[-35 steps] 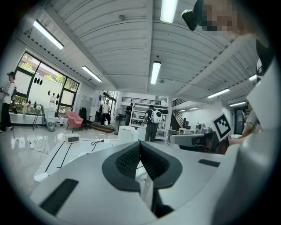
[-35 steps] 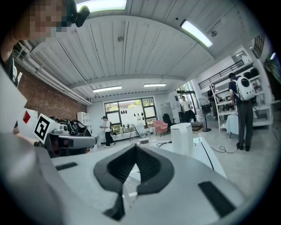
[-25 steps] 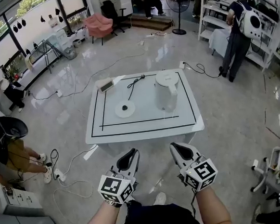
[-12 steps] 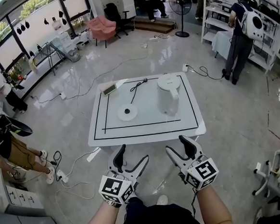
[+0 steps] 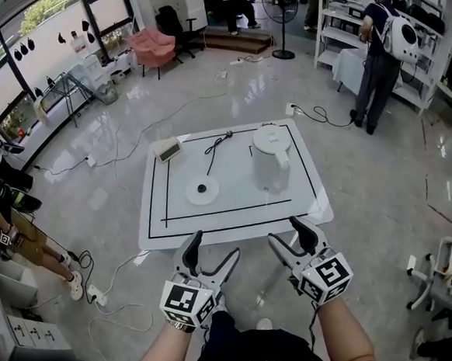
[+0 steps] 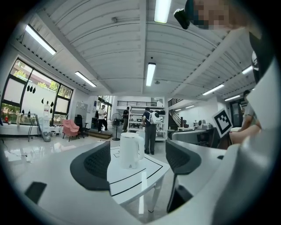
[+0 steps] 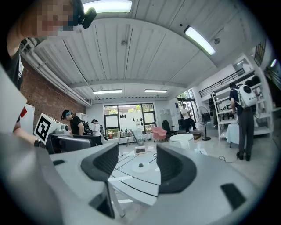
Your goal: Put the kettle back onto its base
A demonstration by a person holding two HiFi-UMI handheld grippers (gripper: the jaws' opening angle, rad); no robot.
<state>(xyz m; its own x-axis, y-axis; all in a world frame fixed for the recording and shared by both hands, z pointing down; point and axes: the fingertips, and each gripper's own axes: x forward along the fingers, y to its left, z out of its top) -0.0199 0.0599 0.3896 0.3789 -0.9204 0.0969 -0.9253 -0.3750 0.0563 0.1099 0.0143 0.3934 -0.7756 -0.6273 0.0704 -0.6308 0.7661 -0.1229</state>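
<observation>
- White kettle (image 5: 271,158) is standing upright on the right half of the white counter (image 5: 237,218), inside the black outline.
- Round base (image 5: 202,190) is lying to the kettle's left, well apart, with its cord (image 5: 217,143) trailing toward the far edge.
- Small boxy device (image 5: 166,149) is sitting at the far left corner.
- Left gripper (image 5: 213,248) is hovering off the near edge. Its fingers (image 6: 94,165) have just been opening and are gaping wide, gripping nothing.
- Right gripper (image 5: 288,233) is hovering beside it. Its fingers (image 7: 173,169) have also just been opening and are spread wide and empty.
</observation>
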